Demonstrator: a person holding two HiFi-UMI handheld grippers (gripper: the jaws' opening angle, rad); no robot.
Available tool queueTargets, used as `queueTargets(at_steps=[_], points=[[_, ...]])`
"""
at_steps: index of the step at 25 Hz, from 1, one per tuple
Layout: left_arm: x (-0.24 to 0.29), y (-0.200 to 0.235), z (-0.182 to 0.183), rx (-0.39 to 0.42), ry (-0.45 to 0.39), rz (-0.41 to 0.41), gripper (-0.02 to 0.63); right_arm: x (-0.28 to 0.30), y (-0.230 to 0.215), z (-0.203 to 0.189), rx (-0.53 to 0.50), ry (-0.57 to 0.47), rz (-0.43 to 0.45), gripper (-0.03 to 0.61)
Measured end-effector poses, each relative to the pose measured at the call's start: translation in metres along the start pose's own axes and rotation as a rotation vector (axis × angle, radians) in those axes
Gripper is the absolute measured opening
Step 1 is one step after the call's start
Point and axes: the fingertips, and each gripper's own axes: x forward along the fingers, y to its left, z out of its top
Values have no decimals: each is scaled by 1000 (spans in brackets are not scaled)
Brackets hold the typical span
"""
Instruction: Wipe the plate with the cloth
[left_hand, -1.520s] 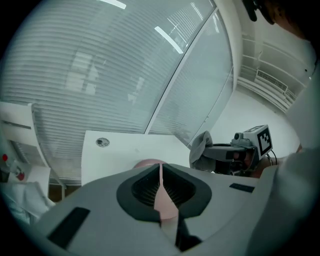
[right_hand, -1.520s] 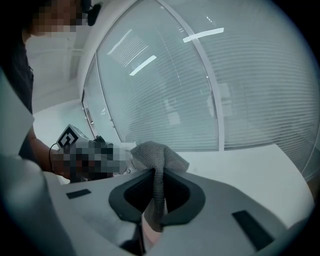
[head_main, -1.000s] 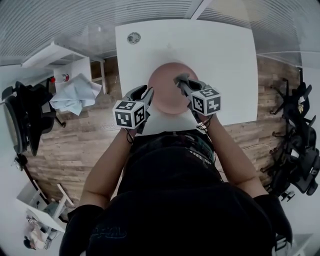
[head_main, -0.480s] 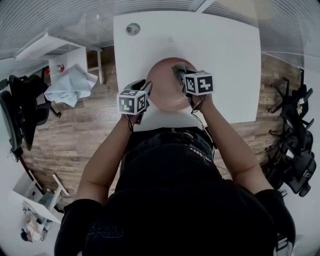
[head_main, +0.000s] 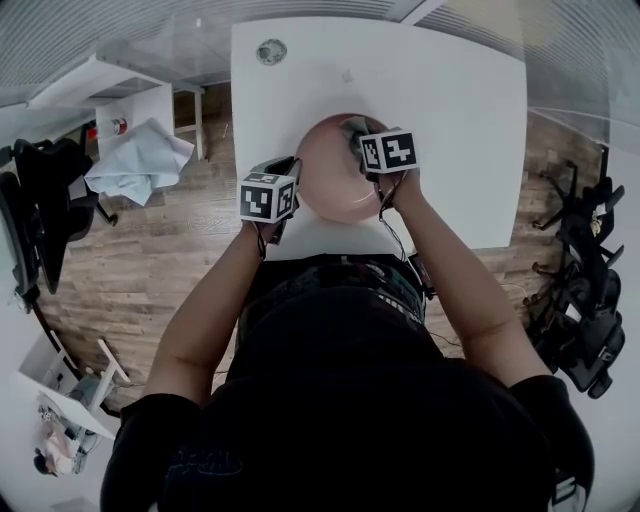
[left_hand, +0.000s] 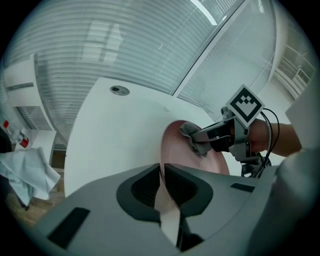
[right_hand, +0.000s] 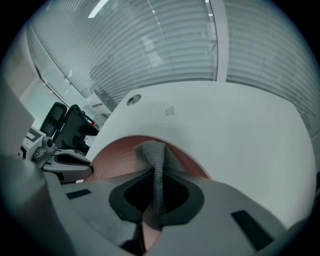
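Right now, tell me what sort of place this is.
Likely an office or workroom rather than a kitchen: a plain white table stands on a wood-plank floor, black office chairs are parked at the side, and slatted blinds line the windows.

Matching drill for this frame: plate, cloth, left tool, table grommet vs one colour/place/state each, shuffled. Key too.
Things:
1. plate
2. cloth
3. left tool
4. grommet

States:
A. grey, pinched in the right tool
B. set in the far left corner of the white table
C. pink, under the cloth
D. shut on the plate's rim

Pairs: 1-C, 2-A, 3-D, 4-B.

Note: the left tool's jaws have just been closing, with the plate's rim between them.
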Motion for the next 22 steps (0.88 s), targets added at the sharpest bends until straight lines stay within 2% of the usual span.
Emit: queueTargets(at_steps=[4,10,15,22], points=[[-1,-1,-1,-11,-1,0,41,8,19,9,-58,8,40,31],[-1,0,1,-66,-17,-3,35,24,73,13,-153,19,146,31],[-3,3,4,-122,-54,4,31,28,117,-16,-216,67,248,31],[-2,3,7,-144,-85,7,29,17,145,-82,-236,184,360,31]])
